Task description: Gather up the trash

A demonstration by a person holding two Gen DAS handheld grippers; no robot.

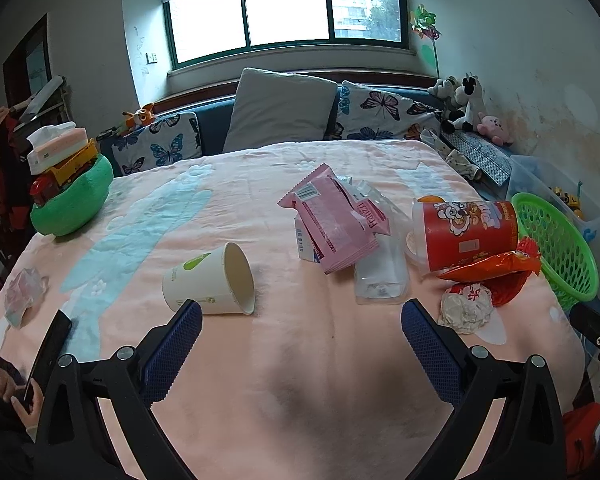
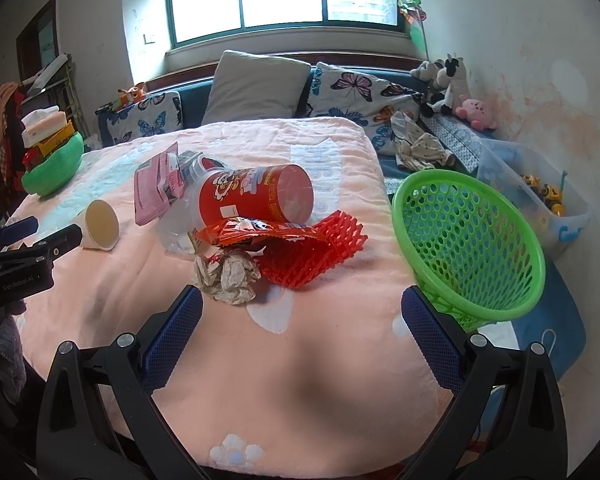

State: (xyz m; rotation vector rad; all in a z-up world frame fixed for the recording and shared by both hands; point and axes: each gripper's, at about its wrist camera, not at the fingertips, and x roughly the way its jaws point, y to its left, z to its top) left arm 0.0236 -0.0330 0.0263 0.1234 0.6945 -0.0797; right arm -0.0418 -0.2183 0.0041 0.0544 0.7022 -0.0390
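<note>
Both grippers, left and right, fingers wide, empty. Paper cup looks light and crushable; I'd pinch its rim.

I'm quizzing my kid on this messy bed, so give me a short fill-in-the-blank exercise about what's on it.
1. The paper cup lies on its ____.
2. The basket at the bed's edge is coloured ____.
3. The crumpled paper lies just in front of the ____ snack bag.
4. Both hand-held grippers are ____ and hold nothing.

Missing words: side; green; orange; open
</note>
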